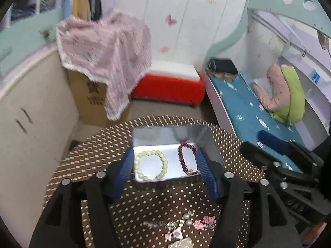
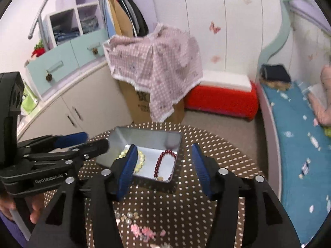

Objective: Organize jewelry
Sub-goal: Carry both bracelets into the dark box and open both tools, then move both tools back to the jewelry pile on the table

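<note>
An open silver tin box [image 1: 209,144] [image 2: 124,136] sits on a round brown table with white dots [image 1: 82,165] [image 2: 227,150]. Inside lie a pale green bead bracelet [image 1: 150,165] [image 2: 141,159] and a dark red bead bracelet [image 1: 185,157] [image 2: 160,163]. Loose pearl and pink trinkets [image 1: 190,223] [image 2: 140,227] lie on the table nearer the cameras. My left gripper [image 1: 164,166] is open, its blue pads framing the box with nothing between them. My right gripper [image 2: 163,162] is open too, hovering before the box and holding nothing. Each gripper appears at the edge of the other's view.
Behind the table stand a cardboard box [image 2: 140,103] draped with a pink checked cloth [image 1: 107,53], a red stool with a white top [image 1: 171,86], and cream cabinets [image 1: 31,113] at the left. A bed with a blue sheet [image 1: 252,113] runs along the right.
</note>
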`<state>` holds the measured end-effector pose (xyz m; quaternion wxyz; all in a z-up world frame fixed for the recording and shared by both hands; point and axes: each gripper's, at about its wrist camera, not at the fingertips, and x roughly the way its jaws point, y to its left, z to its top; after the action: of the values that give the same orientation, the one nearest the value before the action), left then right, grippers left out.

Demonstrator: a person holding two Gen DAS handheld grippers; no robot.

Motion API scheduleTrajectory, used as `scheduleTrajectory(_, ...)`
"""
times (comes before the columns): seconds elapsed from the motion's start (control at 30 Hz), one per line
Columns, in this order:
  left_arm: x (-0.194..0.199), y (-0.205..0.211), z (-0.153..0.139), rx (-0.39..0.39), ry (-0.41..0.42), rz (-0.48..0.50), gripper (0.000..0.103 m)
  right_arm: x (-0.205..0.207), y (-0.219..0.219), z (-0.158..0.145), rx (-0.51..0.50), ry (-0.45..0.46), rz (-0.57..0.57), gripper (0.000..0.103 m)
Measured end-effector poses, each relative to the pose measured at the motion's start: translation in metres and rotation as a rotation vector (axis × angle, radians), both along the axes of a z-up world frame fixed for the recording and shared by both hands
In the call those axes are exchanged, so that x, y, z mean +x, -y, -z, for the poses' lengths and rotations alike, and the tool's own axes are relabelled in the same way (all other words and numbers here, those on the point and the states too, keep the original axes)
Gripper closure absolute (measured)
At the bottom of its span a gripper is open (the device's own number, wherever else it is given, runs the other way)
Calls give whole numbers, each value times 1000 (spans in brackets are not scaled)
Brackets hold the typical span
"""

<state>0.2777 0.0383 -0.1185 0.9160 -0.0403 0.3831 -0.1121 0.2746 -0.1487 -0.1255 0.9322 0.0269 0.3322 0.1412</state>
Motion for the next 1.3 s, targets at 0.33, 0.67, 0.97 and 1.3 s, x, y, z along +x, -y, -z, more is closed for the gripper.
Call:
scheduleTrajectory(0.33,-97,-8,-39,-10,173,-94,24,-98,14,-51,-31,167,39,33)
scheduleTrajectory(0.67,-138,-5,-22,15,162,-116,23,-133,23,-24,-53,113,39,33)
scheduleTrajectory(0.97,-133,-1,28,29,48,-135,23,-125,28,27,-63,4,47,33)
scheduleTrajectory(1.3,-113,16,94,67,-110,-124,23,-109,35,84,-90,-113,52,33)
